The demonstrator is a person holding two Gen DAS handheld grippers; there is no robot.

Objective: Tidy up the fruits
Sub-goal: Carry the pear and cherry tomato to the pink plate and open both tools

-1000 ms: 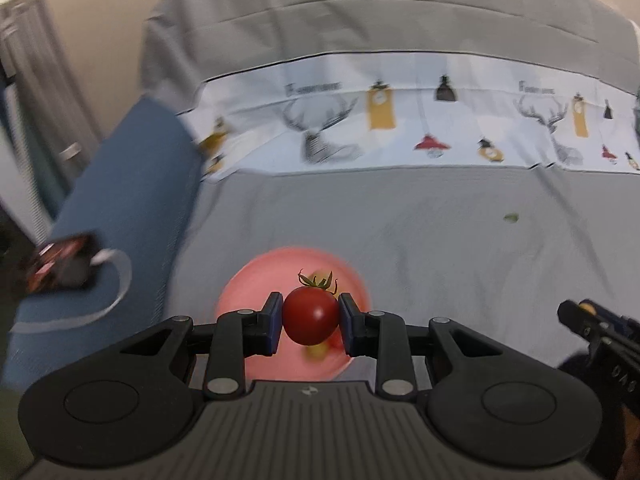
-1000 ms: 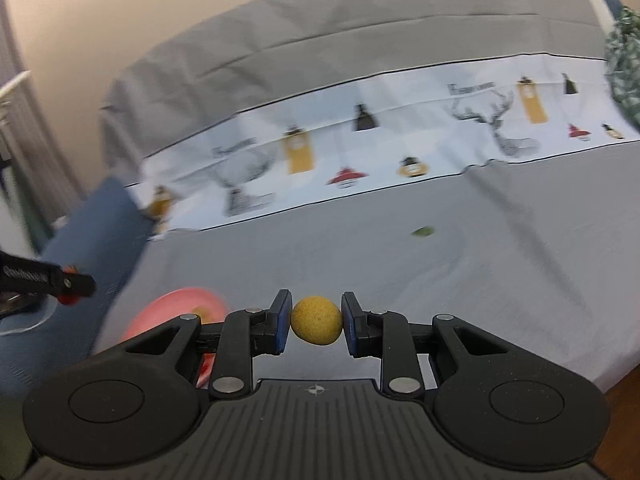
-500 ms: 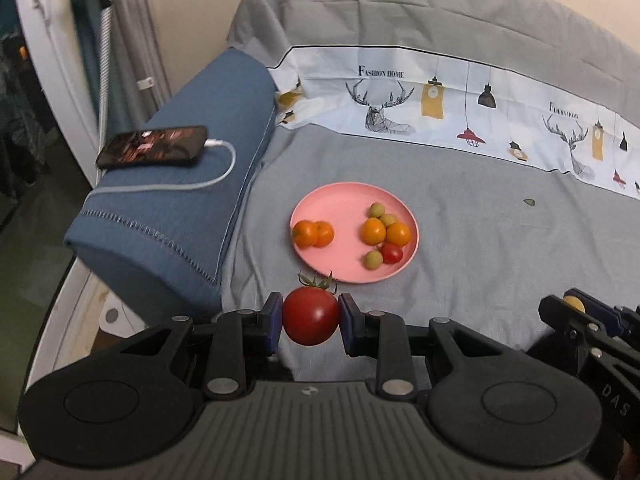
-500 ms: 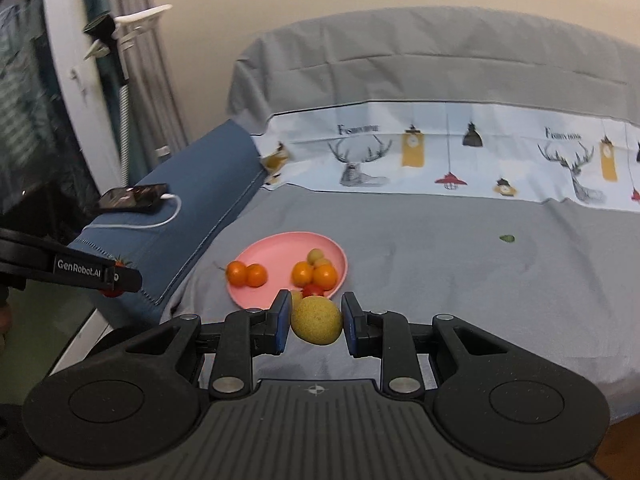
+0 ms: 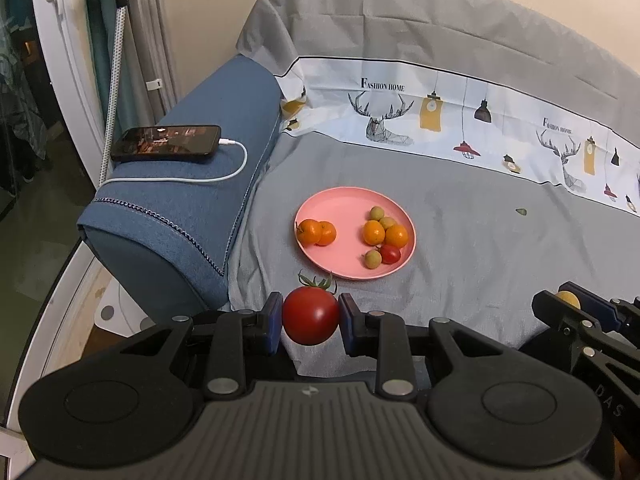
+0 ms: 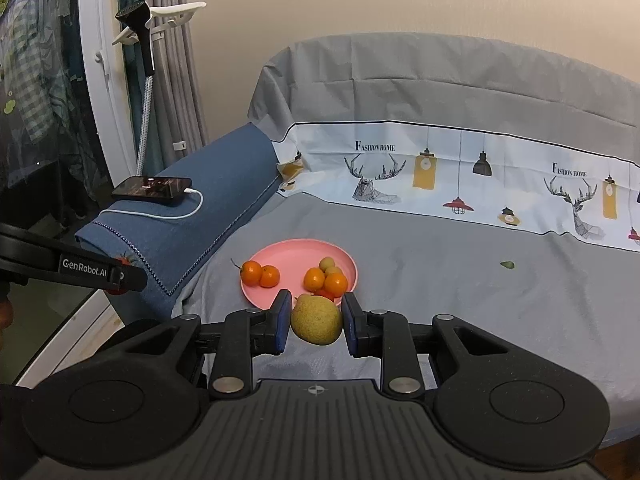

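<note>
Left tongs [image 5: 311, 317] gripped a red tomato [image 5: 311, 315]; right tongs [image 6: 316, 321] a yellow-green fruit [image 6: 317, 319]. Pink plate [image 5: 328, 208] lay just ahead. Advice: lower into bare spots, release gently.

The left gripper [image 5: 311, 322] tilts downward, its two blue pads [image 5: 273, 322] pressed against either side of a red tomato [image 5: 311, 316]. To its right, the right gripper [image 6: 316, 322] points at a shallower angle, clamped on a yellow-green fruit [image 6: 317, 319].
</note>
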